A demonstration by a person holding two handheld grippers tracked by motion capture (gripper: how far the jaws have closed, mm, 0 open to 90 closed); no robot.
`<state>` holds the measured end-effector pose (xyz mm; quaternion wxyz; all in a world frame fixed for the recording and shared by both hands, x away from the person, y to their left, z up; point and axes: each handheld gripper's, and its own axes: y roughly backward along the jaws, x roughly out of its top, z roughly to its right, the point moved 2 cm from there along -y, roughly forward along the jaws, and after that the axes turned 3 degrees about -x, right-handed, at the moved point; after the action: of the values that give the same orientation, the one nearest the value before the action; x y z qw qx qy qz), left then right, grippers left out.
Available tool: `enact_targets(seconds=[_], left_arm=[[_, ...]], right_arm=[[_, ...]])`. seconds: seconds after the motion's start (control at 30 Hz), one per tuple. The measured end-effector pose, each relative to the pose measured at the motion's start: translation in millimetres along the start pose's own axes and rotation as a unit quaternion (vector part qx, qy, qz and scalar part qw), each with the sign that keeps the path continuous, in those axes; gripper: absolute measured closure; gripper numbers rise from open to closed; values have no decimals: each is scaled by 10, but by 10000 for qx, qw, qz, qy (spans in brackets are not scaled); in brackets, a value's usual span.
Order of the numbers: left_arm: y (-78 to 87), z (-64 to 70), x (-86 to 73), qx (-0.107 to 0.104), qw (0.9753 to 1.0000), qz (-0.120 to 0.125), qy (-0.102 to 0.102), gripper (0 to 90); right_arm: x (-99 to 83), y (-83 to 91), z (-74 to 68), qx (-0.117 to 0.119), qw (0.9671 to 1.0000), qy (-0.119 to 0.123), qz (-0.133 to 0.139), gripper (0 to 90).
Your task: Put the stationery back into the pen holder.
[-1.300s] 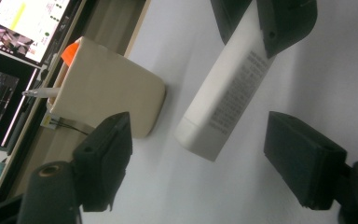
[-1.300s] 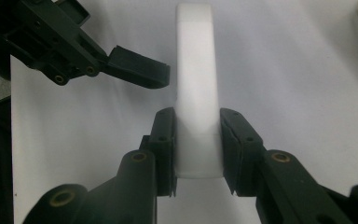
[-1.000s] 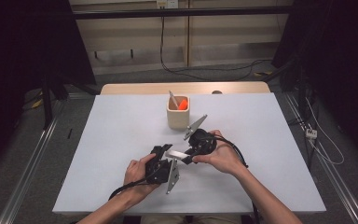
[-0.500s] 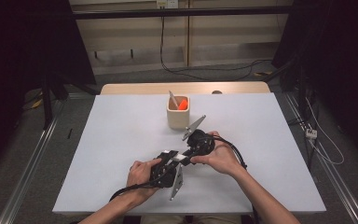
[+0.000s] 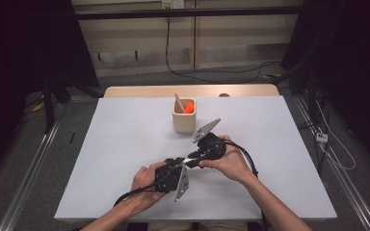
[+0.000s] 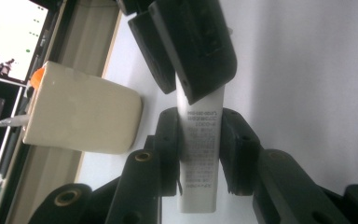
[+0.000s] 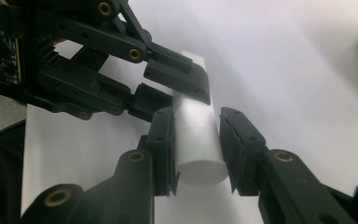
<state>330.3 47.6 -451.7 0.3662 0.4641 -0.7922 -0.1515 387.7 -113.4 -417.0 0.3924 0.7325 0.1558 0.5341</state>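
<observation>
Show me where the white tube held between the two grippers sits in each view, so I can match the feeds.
High view: the white tube lies low centre, spanning between the left gripper and right gripper.
Left gripper view: centre, printed side up, running from the near jaws up into the far gripper's jaws.
Right gripper view: centre, its round end toward the camera.
Shared landmark: the beige cup, at far left in the left gripper view.

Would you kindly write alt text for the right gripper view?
Both sets of tongs, right and left, clamp one white tube above the white table.
</observation>
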Motion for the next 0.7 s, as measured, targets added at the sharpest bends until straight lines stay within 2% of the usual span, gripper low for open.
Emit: enact_targets(seconds=[0.07,0.13,0.17,0.3,0.33,0.37,0.43,0.53,0.6,0.67,0.7], left_arm=[[6,-7,-12,-31,9999,-13,162,709],[5,-28,-23,-74,9996,-7,276,709],[1,-46,-29,-90,9996,20,278,709],[-3,-87,-56,-174,9976,108,668,709],[-1,-106,-66,-136,9970,142,748,709],[-22,-109,-71,-198,9947,297,964,709],[-23,-140,-93,-246,9920,364,1185,709],[-3,-209,-146,-348,9862,433,1558,709],[12,-240,-170,-424,9796,612,1869,709],[37,-264,-193,-480,9749,691,2060,708],[48,-278,-205,-511,9727,733,2144,708]], right_arm=[[-18,13,-14,-48,10000,-7,18,581],[-40,35,-16,-73,9999,-29,82,563],[-48,51,-7,-76,9999,-10,153,537],[-83,121,22,-310,9986,-164,389,417],[-99,134,23,-313,9983,-229,430,388],[-118,144,29,-371,9979,-267,453,336],[-165,165,38,-575,9963,-322,558,247],[-236,194,64,-939,9922,-457,683,158],[-296,219,93,-1187,9874,-615,851,122],[-339,241,108,-1268,9848,-714,949,122],[-366,256,116,-1380,9826,-765,980,115]])
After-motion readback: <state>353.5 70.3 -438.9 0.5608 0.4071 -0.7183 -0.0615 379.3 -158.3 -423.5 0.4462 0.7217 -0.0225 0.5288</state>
